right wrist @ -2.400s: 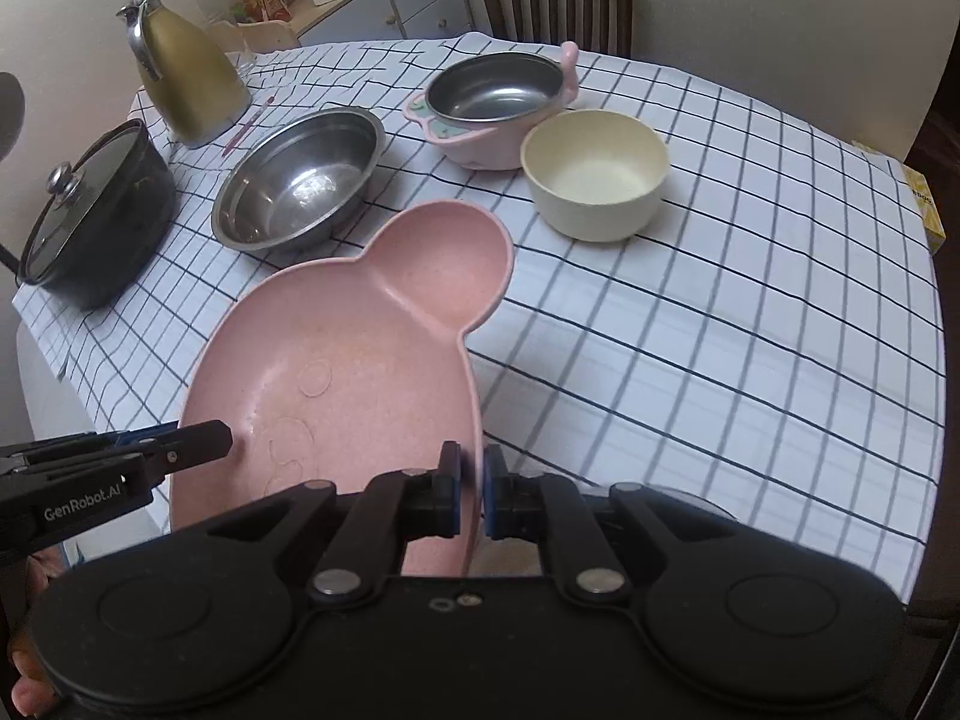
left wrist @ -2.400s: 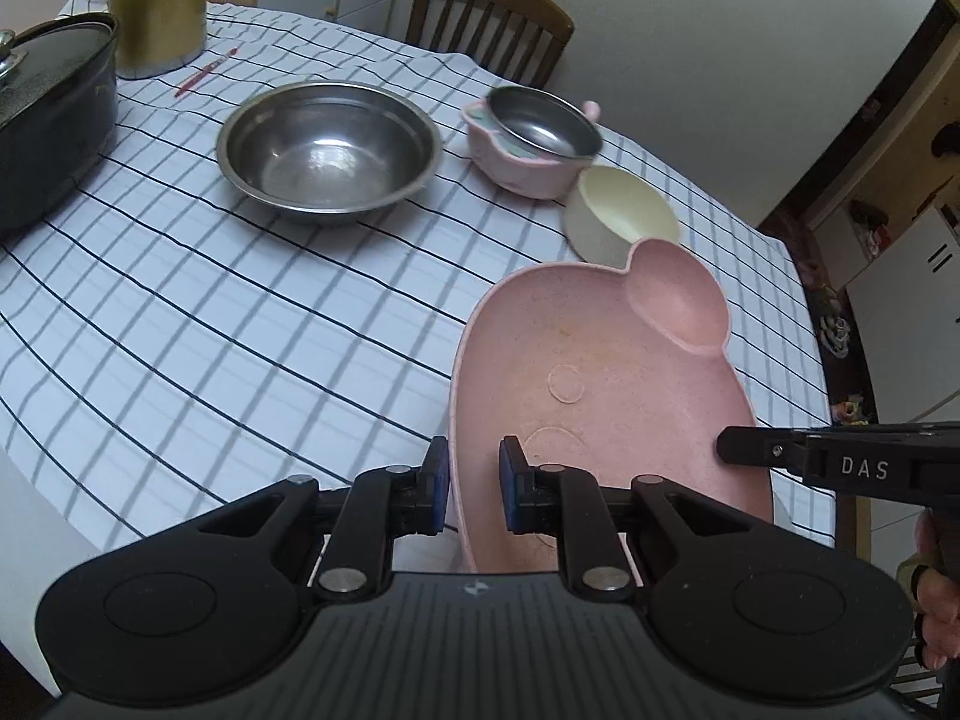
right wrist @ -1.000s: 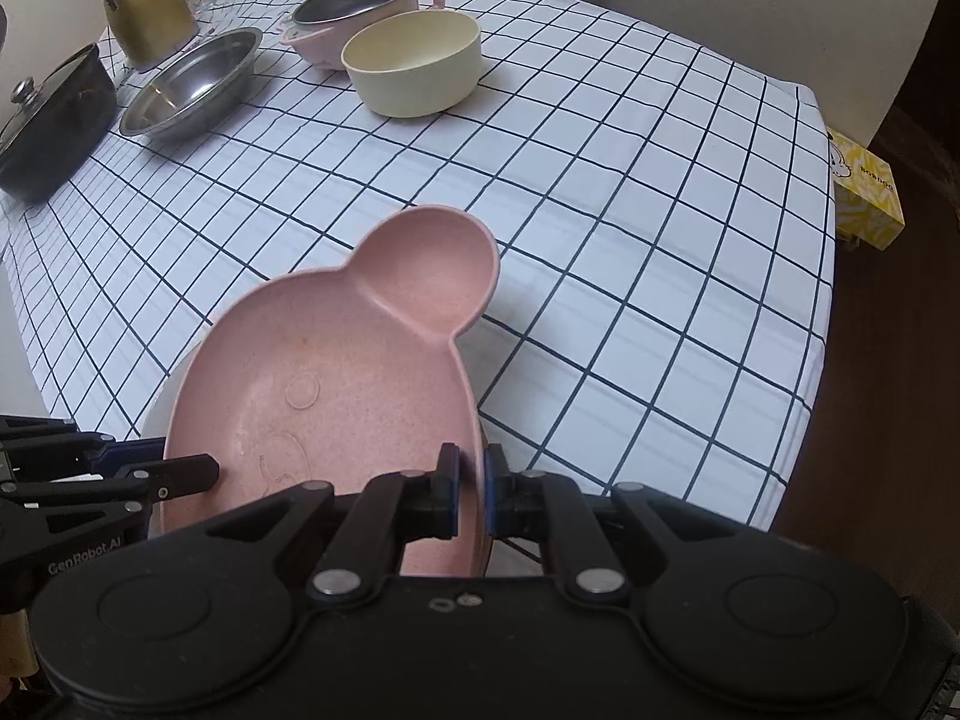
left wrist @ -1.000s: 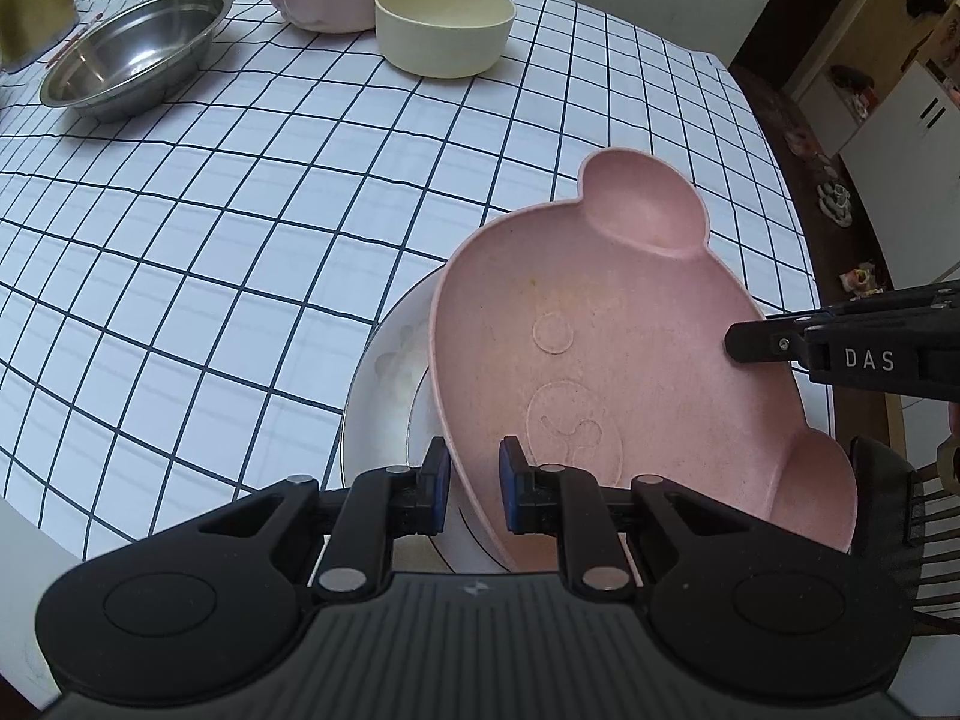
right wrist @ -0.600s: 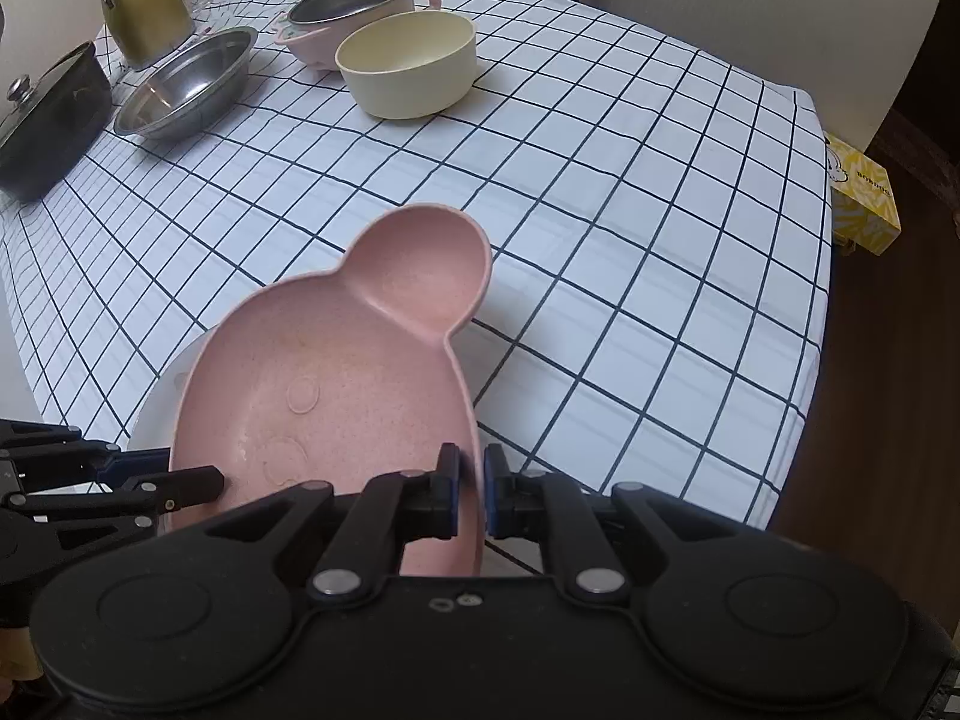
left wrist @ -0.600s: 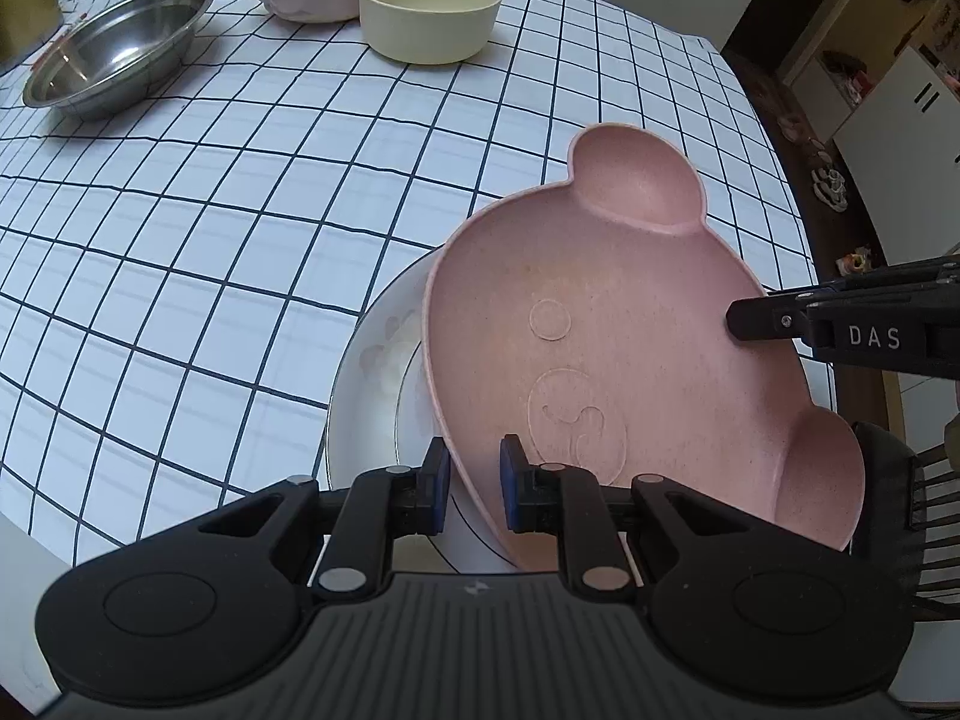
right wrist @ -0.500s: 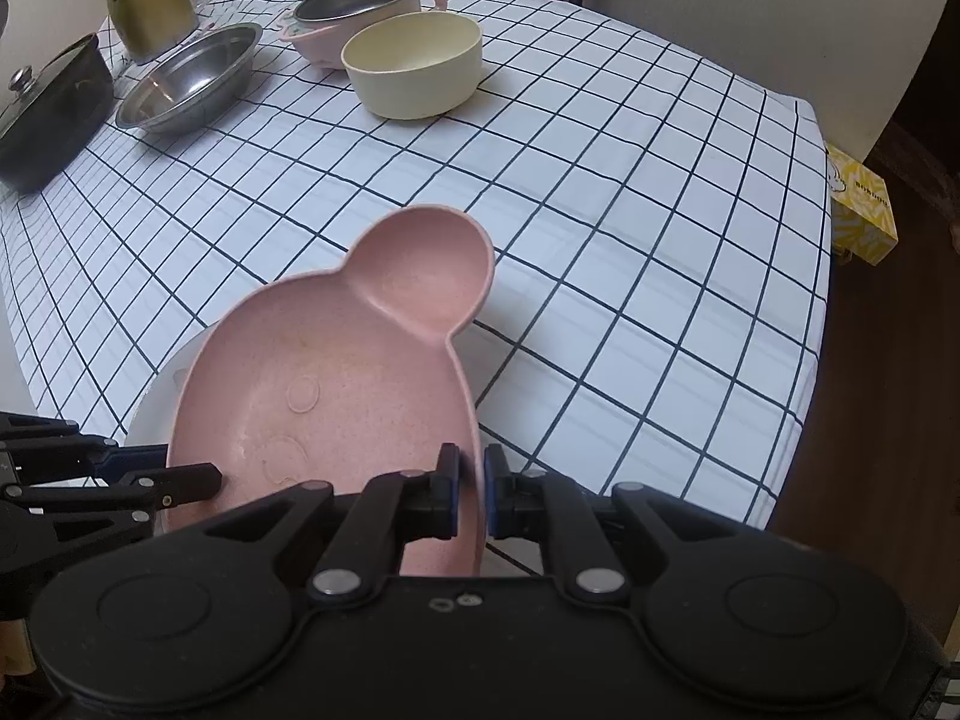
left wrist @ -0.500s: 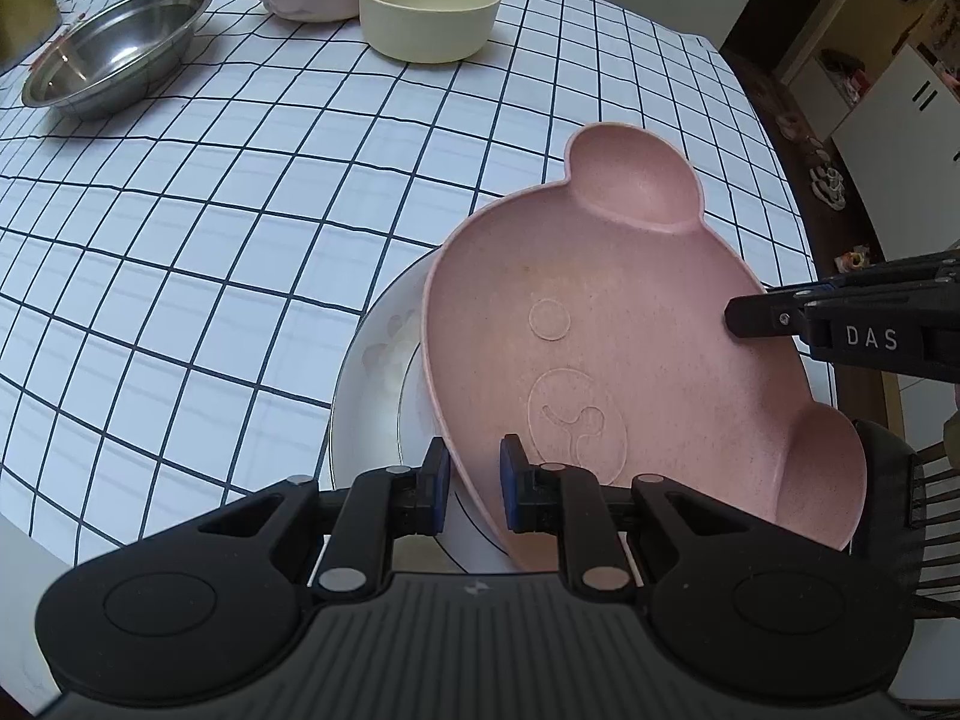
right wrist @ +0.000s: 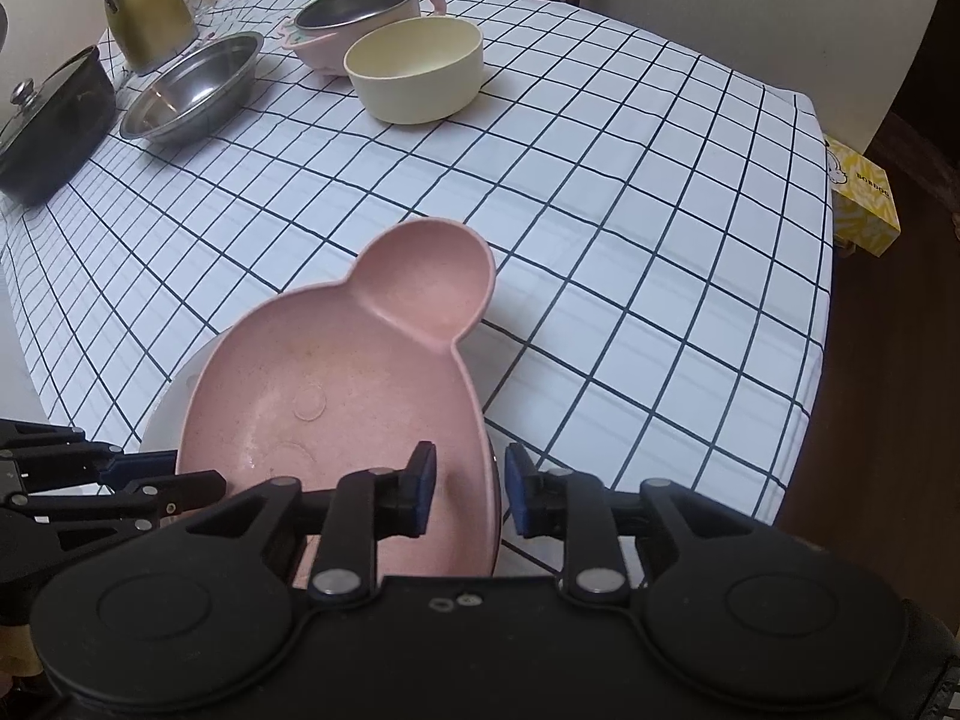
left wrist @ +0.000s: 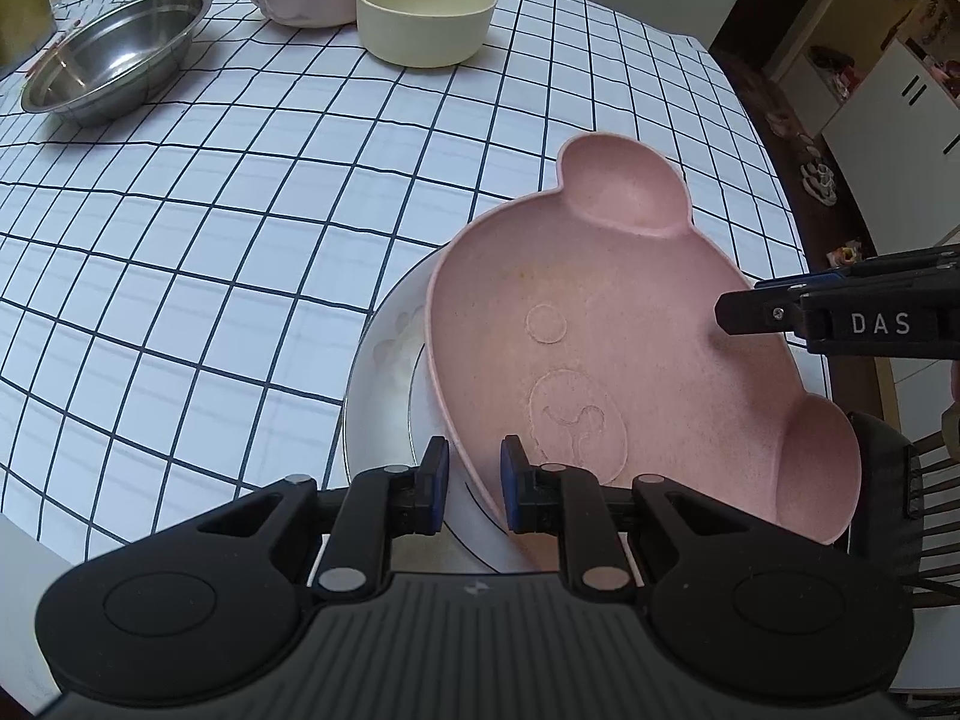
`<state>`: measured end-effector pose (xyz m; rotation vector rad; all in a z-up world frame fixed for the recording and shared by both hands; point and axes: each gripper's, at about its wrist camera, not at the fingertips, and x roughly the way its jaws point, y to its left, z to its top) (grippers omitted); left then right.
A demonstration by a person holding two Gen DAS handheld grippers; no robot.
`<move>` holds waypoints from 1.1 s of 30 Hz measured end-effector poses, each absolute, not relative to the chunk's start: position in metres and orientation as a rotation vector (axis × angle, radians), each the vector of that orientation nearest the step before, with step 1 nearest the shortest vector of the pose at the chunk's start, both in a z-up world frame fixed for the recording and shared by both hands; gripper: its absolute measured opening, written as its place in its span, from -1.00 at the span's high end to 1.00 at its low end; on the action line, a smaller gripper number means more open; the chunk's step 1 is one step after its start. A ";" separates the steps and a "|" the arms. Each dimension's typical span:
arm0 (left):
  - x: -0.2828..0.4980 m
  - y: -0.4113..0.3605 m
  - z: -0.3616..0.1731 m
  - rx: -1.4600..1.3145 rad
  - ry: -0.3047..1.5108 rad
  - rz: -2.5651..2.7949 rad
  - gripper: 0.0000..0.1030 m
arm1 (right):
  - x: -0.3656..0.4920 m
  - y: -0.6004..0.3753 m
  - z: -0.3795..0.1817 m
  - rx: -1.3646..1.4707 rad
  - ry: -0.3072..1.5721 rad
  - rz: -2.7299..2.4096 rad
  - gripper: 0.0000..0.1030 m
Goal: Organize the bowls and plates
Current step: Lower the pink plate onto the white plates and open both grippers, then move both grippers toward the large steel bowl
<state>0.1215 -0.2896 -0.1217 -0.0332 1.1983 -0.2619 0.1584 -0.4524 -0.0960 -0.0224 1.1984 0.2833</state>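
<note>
Holding the pink plate [left wrist: 630,354] at two sides, you are keeping it low over the white plate [left wrist: 384,396], near the close edge of the desk [left wrist: 240,228]. Whether the pink plate is already resting on the white one, I cannot tell. Your left tool [left wrist: 474,483] is standing narrow around the plate's near rim: the right pad is lying against the inside of the rim, while a small gap is showing at the left pad, so a firm grip I cannot confirm. Your right tool [right wrist: 468,495] has just been opening its jaws; the rim of the pink plate is still standing between them, but both pads are now apart from it. In the left view this right tool is reaching over the plate from the right side.

At the far side of the desk, a cream bowl [right wrist: 417,69] is sitting just beside a pink pot [right wrist: 354,15], and a steel bowl [right wrist: 192,87] is lying to their left. Behind it a gold kettle [right wrist: 147,6] is standing, with a black pot [right wrist: 51,120] at the left edge.
</note>
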 end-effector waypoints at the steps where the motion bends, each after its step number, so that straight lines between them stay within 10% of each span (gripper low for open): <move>1: 0.121 -0.289 -0.120 -0.031 1.194 -0.262 0.67 | 0.158 -0.453 -0.094 -0.018 1.195 0.284 0.44; 17: 0.111 -0.272 -0.063 -0.045 1.030 -0.295 0.64 | 0.134 -0.425 -0.038 -0.002 1.048 0.386 0.15; 33: 0.128 -0.211 -0.003 -0.041 0.812 -0.267 -0.03 | 0.138 -0.374 0.010 0.025 0.905 0.425 -0.29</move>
